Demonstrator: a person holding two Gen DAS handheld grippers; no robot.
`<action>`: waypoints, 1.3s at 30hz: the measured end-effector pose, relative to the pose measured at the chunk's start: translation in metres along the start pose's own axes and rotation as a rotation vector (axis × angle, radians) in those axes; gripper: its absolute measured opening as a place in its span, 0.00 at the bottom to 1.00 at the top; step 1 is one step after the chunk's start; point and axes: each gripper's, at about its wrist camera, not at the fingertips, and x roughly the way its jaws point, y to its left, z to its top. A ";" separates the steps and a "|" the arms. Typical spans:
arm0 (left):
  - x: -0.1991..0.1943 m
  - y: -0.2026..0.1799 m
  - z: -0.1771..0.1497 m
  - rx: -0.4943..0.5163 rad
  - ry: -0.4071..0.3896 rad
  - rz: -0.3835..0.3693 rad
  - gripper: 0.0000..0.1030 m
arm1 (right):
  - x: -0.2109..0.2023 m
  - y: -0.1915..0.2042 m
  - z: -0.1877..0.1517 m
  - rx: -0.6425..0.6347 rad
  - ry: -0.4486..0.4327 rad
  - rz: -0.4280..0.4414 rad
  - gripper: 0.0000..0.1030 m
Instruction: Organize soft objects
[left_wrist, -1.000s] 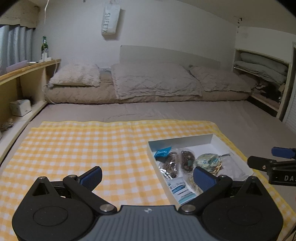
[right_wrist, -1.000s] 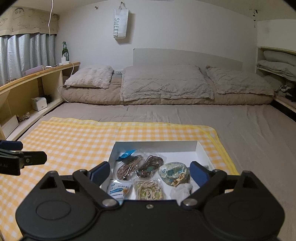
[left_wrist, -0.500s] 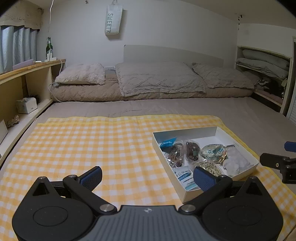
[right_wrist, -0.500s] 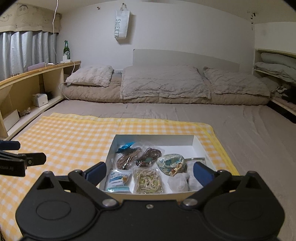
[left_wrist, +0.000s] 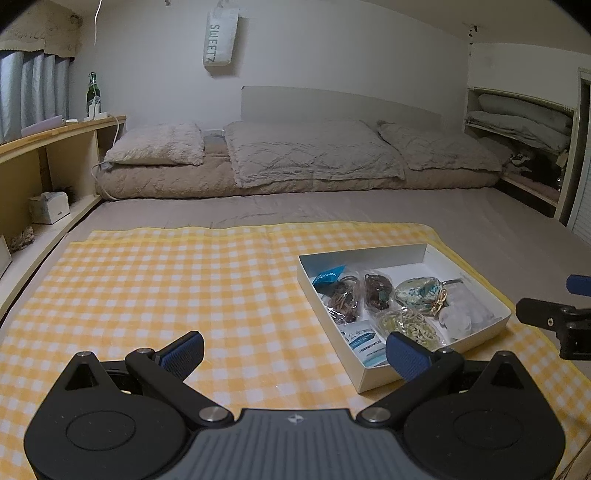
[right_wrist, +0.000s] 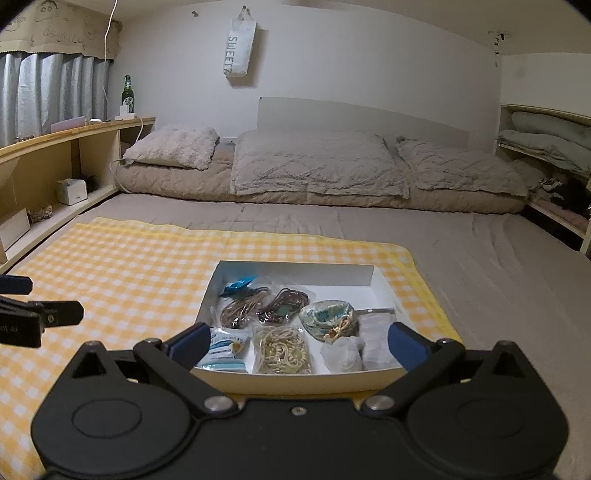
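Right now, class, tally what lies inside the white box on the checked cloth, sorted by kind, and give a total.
In the white box:
Clear bags of cord or chain: 3
Printed sachets: 2
Patterned fabric pouch: 1
White wrapped bundles: 2
Total: 8

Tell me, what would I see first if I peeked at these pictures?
Probably the yellow checked cloth spread across the bed. On its right part sits a white box full of small soft things, like a flowery pouch and bags of cords. Both tongs, left and right, are open near it.
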 end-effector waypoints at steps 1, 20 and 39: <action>0.000 0.000 0.001 0.000 0.000 0.000 1.00 | 0.000 0.000 0.000 -0.001 -0.001 0.003 1.00; 0.000 0.003 0.001 -0.006 -0.004 0.005 1.00 | 0.000 0.001 -0.001 0.001 0.001 0.010 1.00; -0.001 0.002 0.001 -0.007 -0.004 0.003 1.00 | 0.000 0.001 -0.001 0.001 0.002 0.009 1.00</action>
